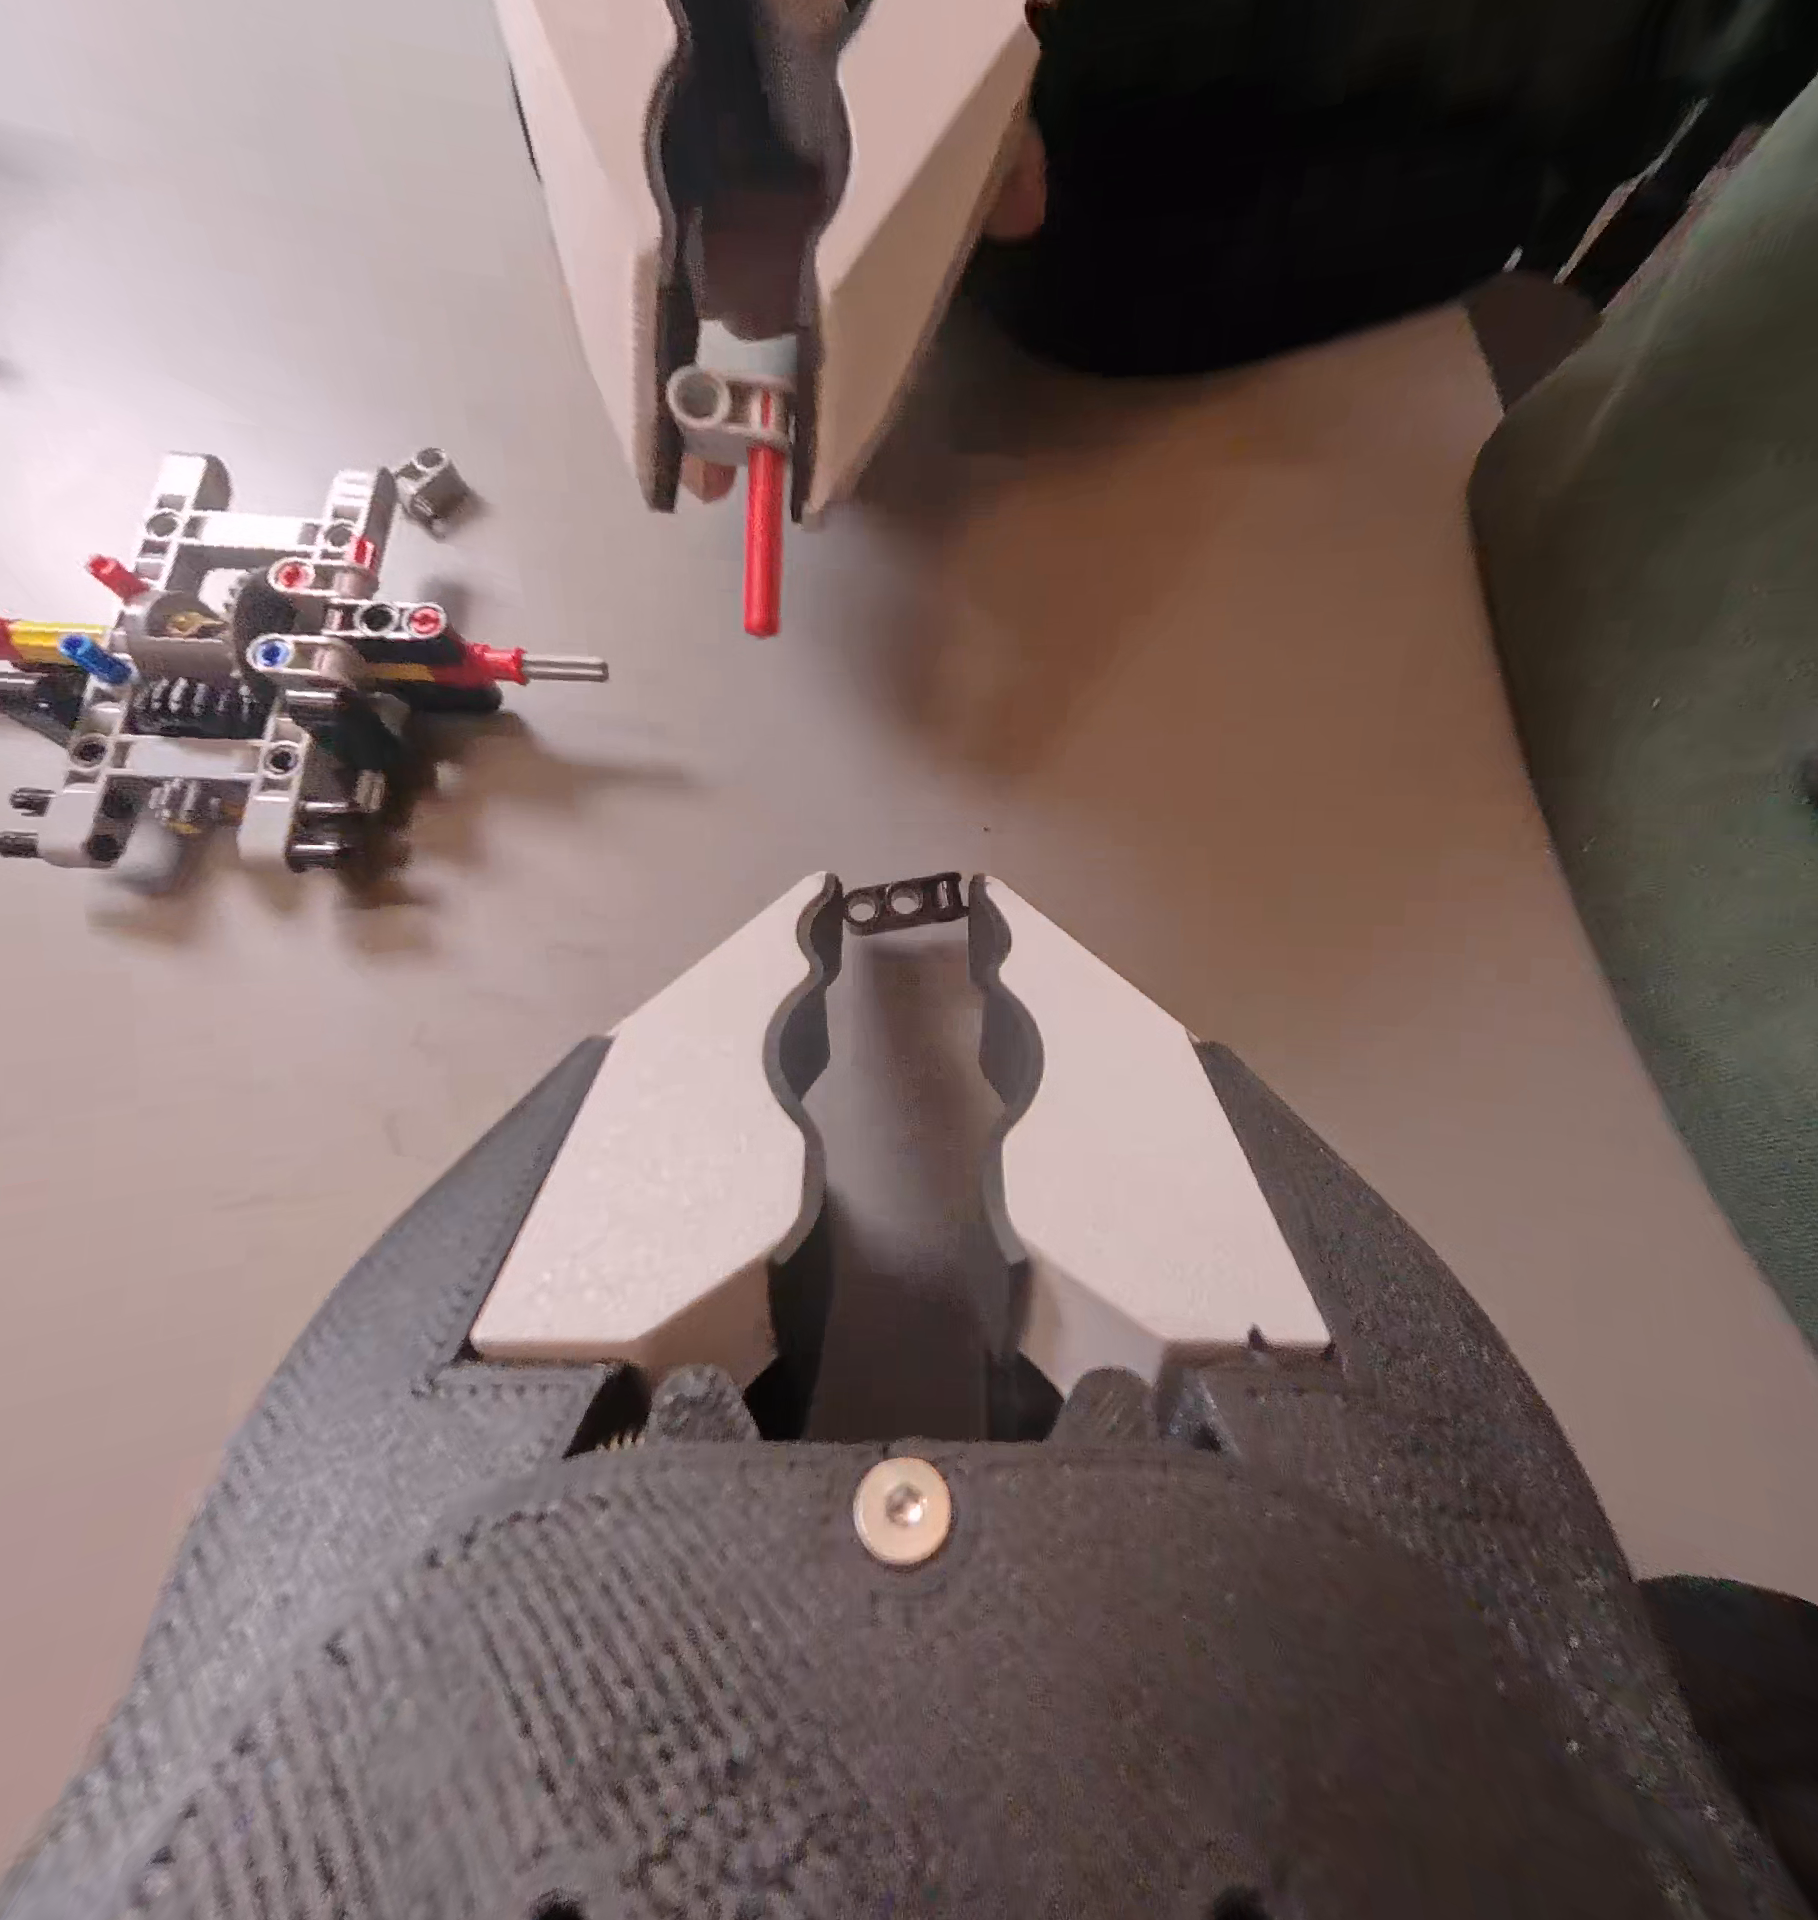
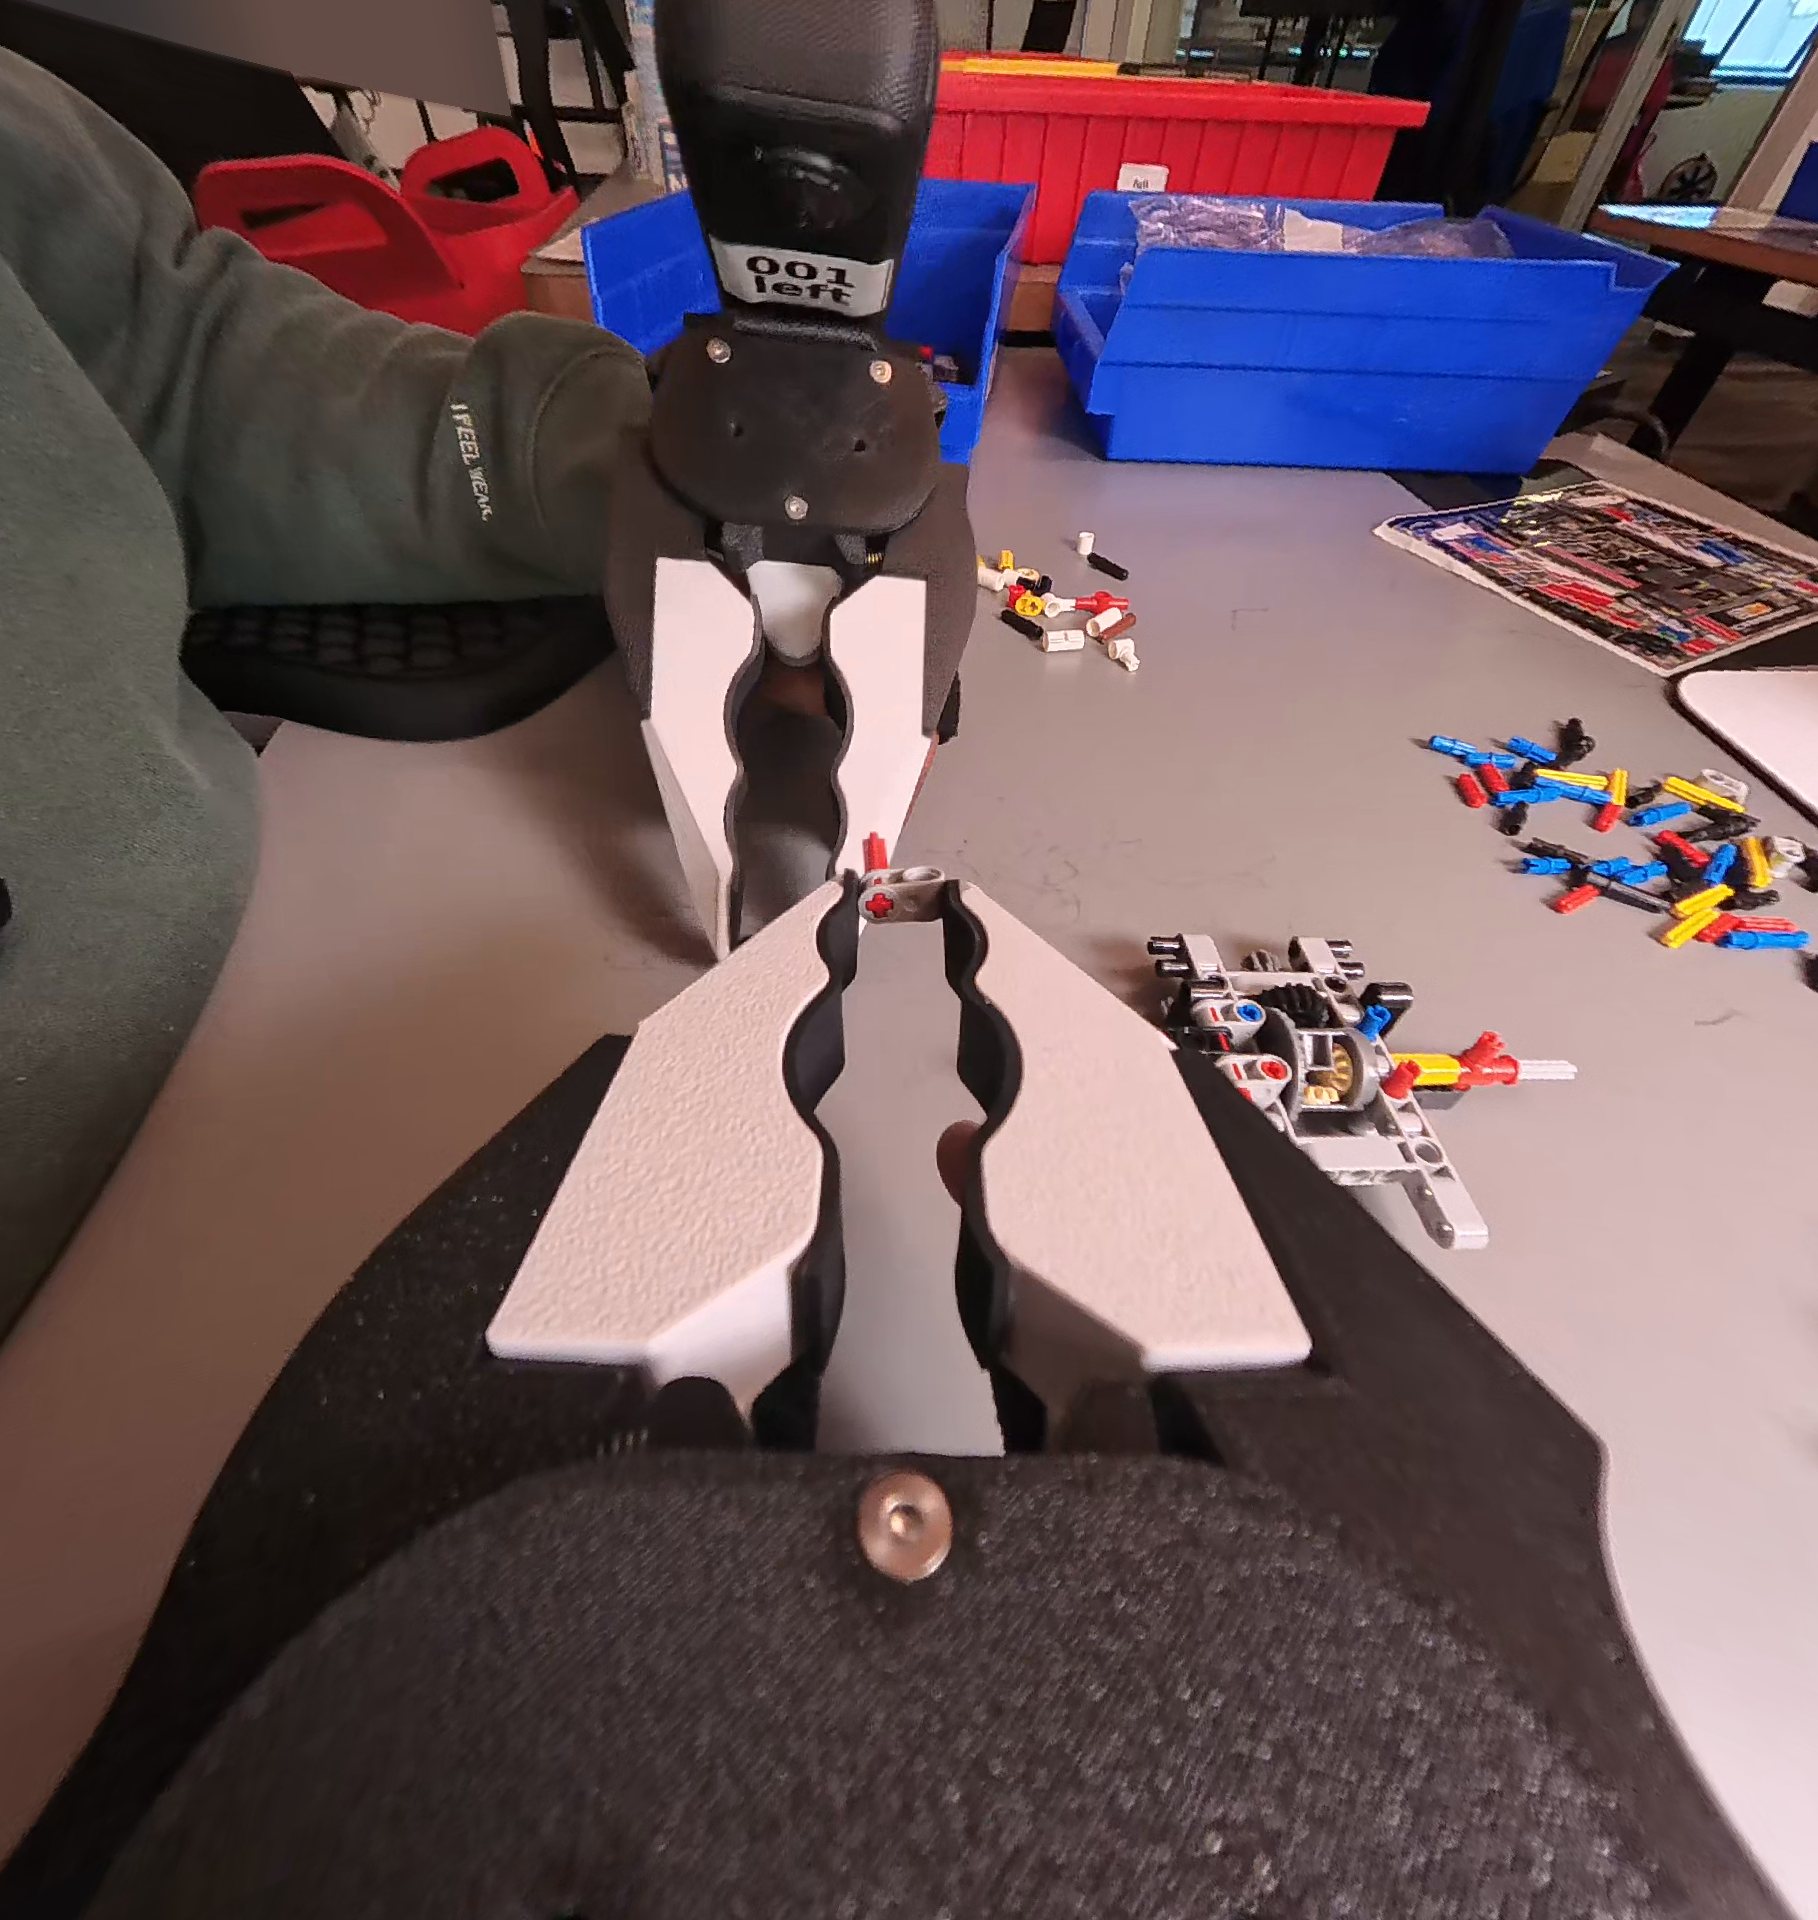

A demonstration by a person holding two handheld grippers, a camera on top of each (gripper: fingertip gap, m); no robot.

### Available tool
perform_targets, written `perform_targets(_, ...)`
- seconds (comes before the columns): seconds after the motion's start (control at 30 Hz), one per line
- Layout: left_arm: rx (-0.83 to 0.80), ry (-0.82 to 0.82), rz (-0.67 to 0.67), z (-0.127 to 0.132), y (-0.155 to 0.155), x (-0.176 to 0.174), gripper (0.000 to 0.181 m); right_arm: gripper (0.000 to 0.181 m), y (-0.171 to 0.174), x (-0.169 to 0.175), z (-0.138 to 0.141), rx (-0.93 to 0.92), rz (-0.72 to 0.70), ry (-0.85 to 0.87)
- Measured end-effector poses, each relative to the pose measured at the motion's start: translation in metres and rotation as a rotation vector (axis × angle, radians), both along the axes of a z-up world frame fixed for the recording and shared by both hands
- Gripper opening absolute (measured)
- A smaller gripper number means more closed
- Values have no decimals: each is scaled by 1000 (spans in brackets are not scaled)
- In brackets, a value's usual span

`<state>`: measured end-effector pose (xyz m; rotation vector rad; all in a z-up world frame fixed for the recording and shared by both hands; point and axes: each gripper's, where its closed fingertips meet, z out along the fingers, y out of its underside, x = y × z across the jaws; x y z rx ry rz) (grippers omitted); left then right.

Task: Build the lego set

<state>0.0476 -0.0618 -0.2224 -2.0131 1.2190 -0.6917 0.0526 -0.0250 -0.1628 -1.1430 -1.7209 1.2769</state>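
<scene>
My left gripper [image 1: 906,902] is shut on a small black holed lego piece [image 1: 906,902] and holds it above the grey table [image 1: 1144,748]. My right gripper [image 2: 900,899] is shut on a grey connector [image 2: 910,896] with a red axle through it. In the left wrist view the right gripper [image 1: 733,457] faces mine, and the red axle [image 1: 765,545] sticks out of the connector [image 1: 728,403] toward me. The two grippers point tip to tip, a short way apart. The left gripper [image 2: 780,883] shows in the right wrist view, its black piece hidden. The part-built grey lego assembly [image 1: 230,675] [image 2: 1320,1081] lies on the table beside them.
A loose grey connector [image 1: 435,484] lies by the assembly. Piles of coloured pins [image 2: 1653,831] [image 2: 1066,608] lie farther off. Blue bins [image 2: 1331,343], a red bin [image 2: 1175,145] and an instruction booklet [image 2: 1622,566] are at the back. A green sleeve [image 2: 313,436] fills the left. The grippers' ends are close to 7 centimetres from one another.
</scene>
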Motion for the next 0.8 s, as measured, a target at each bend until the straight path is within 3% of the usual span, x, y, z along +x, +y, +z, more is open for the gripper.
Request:
perform_targets(0.47,153,75,123,16,21,-36,23,15,6,3,2,10,-22,-1)
perform_targets(0.63,138,139,110,7,18,-42,29,15,6,3,3,13,-22,0)
perform_targets(0.8,128,177,89,0,15,-42,22,15,7,4,3,15,-22,-2)
